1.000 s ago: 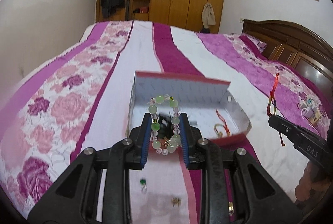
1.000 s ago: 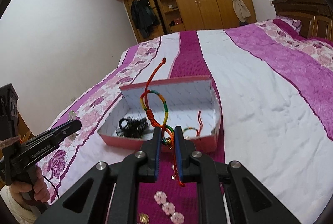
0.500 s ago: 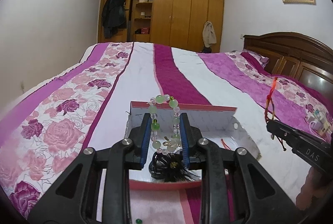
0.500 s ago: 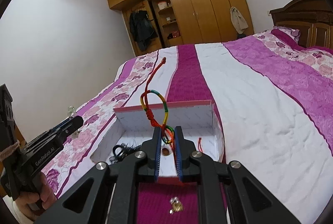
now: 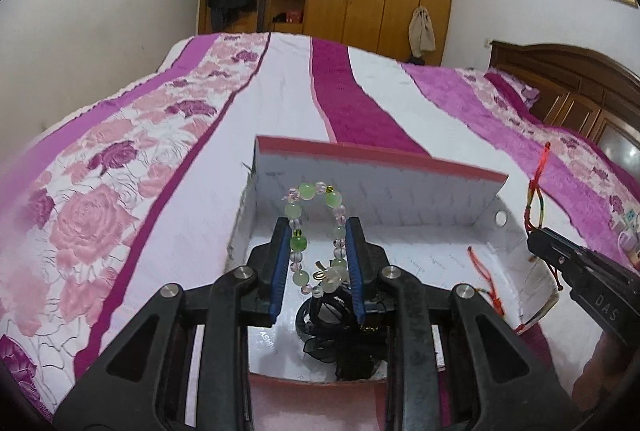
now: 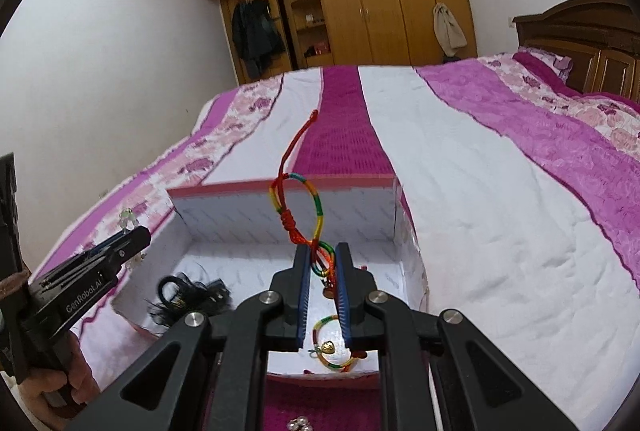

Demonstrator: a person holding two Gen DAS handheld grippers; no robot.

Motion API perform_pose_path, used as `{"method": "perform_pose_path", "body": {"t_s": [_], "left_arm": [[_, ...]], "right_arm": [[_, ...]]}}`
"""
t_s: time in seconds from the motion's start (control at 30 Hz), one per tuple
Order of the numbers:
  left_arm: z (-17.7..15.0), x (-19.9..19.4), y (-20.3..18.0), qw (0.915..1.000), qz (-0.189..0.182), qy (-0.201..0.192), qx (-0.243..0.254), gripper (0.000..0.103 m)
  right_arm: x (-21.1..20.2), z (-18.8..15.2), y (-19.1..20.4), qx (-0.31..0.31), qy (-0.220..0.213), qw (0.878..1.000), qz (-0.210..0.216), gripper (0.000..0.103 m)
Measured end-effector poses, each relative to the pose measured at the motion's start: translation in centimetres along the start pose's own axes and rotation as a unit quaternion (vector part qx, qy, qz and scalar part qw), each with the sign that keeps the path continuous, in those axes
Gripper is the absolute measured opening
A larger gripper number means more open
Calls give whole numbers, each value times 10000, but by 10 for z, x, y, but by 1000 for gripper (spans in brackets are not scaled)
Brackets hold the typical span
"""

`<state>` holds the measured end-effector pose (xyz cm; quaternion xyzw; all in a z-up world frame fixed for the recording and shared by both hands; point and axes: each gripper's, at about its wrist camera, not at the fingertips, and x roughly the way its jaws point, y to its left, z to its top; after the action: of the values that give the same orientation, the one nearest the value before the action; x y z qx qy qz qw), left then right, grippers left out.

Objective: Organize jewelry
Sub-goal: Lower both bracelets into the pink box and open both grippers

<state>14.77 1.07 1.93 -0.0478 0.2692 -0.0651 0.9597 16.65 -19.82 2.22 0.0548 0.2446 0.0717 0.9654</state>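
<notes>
Your beaded bracelet (image 5: 316, 235) hangs pinched in the left gripper (image 5: 318, 257), over the box (image 5: 360, 167) above the black hair tie (image 5: 340, 335). Your right gripper (image 6: 323, 271) clamps the coloured cord bracelet (image 6: 308, 207) over another cord bracelet (image 6: 332, 347). Lower each inside the walls before letting go, so nothing spills onto the bedspread (image 6: 480, 211).

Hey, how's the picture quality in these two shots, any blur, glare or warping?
Left wrist view: strong fisheye bending, dark corners, beaded bracelet sharp, box rim slightly soft. Right wrist view: same curved warping, even indoor light, no glare, cord bracelet crisp.
</notes>
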Motion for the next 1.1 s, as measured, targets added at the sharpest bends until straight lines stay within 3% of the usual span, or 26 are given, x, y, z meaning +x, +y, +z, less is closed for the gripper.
{"method": "perform_pose_path", "body": {"t_s": [0.37,0.6,0.67,0.73,1.1], "left_arm": [[-8,19,-9,9986,119,446,248,23],[-12,22,-11,9973,267,623,297,47],[-12,21,-10,9971,269,647,291,51],[-11,19,-11,9971,242,665,292,54],[-4,-9,-15,9977,-27,618,279,55]], "right_arm": [[38,-15,-7,-110,623,9979,-150,14],[48,-22,-12,-95,923,9955,-210,17],[48,-21,-13,-76,956,9951,-228,21],[49,-21,-14,-72,981,9949,-238,36],[30,-14,-7,33,926,9957,6,47]]}}
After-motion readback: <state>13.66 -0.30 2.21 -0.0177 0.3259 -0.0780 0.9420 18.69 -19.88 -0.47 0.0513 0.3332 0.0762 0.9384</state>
